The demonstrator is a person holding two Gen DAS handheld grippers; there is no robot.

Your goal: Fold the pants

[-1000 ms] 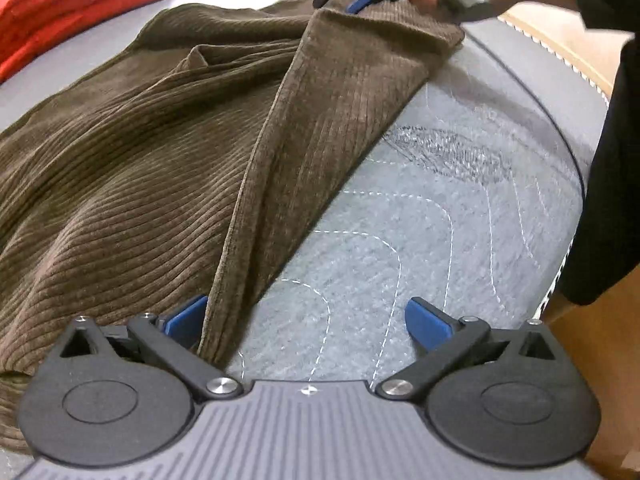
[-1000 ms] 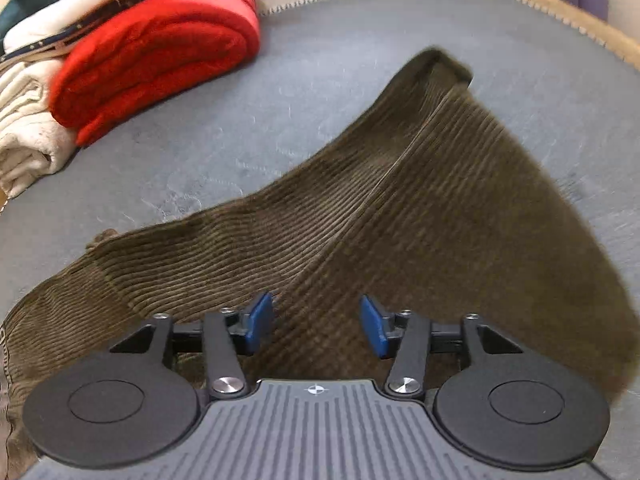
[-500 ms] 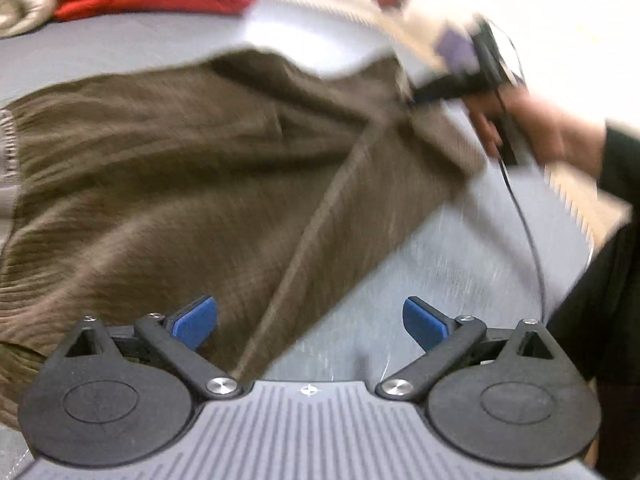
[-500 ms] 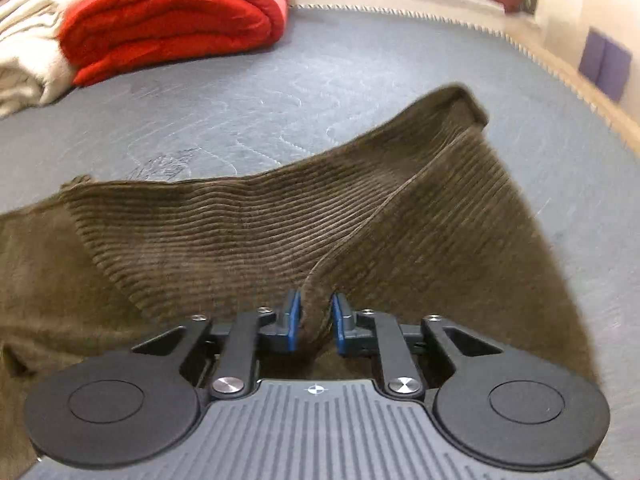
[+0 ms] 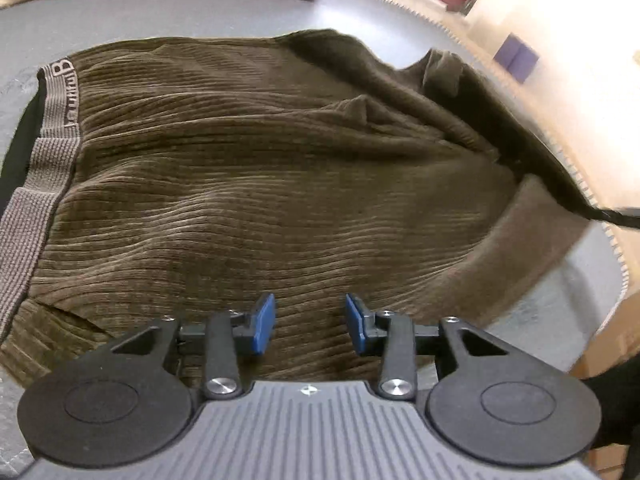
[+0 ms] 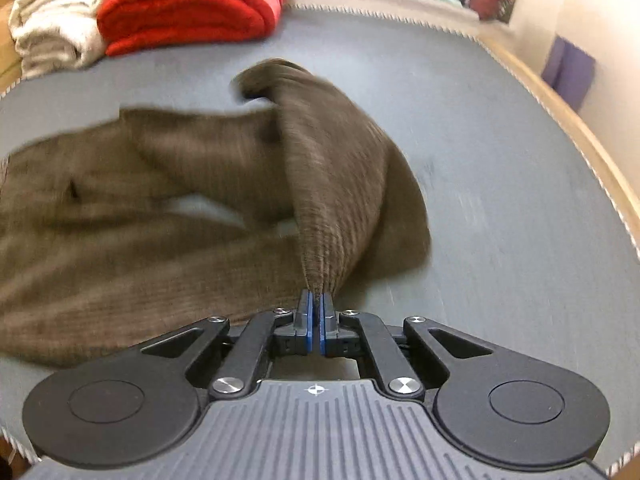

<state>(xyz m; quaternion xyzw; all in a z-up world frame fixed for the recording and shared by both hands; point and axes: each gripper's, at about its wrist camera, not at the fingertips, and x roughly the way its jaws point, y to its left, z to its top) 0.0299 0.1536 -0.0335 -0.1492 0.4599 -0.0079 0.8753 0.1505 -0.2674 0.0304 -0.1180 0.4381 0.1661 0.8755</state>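
Brown corduroy pants lie spread on the grey mattress, with the grey elastic waistband at the left. My left gripper hovers over the near edge of the pants. Its jaws are closing, with ribbed cloth under and between the blue pads, which do not press on it. My right gripper is shut on a pinch of the pants. The lifted leg rises from its pads in a taut, blurred fold, above the rest of the garment lying to the left.
A folded red garment and cream cloth sit at the mattress's far left. The mattress's stitched edge and wooden frame curve along the right. A purple object leans on the wall. Bare grey mattress lies right of the pants.
The right gripper shut on the pants and swept the leg up and across to the left. The left gripper's jaws narrowed from wide open, and it now sits over the cloth.
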